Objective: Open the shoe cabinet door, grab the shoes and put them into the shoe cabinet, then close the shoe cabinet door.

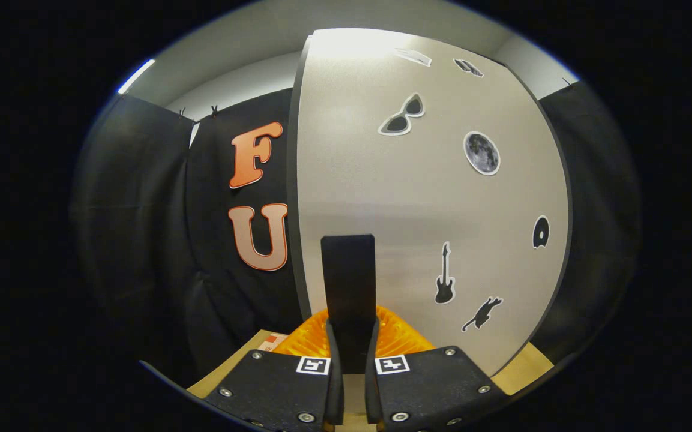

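Observation:
The shoe cabinet door (430, 204) is a pale grey panel with a dark rim, standing right in front of me. It carries stickers of sunglasses, a moon, a guitar and a cat. A black upright handle (349, 270) sits near the door's left edge and runs down between my fingers. My gripper (350, 327) is shut on this handle, with both fingers pressing its lower part from either side. The door's left edge (293, 180) shows its dark thickness against the booth wall behind; I cannot tell how far the door stands open.
Black cloth wall (141, 228) hangs to the left of the door and beyond its right edge. A tan surface (243, 360) shows low on the left beside my fingers, and again low on the right (526, 366).

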Tool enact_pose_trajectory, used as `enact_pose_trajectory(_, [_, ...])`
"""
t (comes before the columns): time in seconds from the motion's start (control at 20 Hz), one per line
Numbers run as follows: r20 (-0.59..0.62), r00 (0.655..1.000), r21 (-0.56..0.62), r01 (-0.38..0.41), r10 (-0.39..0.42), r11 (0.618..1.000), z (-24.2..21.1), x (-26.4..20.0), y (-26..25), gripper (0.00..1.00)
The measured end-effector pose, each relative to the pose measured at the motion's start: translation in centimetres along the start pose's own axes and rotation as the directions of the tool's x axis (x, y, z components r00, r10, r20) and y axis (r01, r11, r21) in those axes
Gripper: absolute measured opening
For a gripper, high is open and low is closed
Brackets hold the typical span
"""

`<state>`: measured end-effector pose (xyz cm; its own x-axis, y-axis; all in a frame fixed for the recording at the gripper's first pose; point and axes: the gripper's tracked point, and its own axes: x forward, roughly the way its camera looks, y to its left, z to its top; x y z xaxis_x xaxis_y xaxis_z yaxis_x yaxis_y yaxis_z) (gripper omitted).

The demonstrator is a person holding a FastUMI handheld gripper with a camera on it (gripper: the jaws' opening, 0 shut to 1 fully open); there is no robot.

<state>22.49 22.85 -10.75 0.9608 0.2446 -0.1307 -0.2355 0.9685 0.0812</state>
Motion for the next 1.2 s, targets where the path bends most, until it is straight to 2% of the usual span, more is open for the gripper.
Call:
enact_pose_trajectory(0.7, [-0.004, 0.992, -0.032, 0.123, -0.123, 0.992, -0.1, -8.1, -3.2, 0.12])
enact_pose_trajectory(1.2, [-0.001, 0.995, -0.048, 0.097, -0.097, 0.994, 0.0, -13.8, -8.2, 0.12])
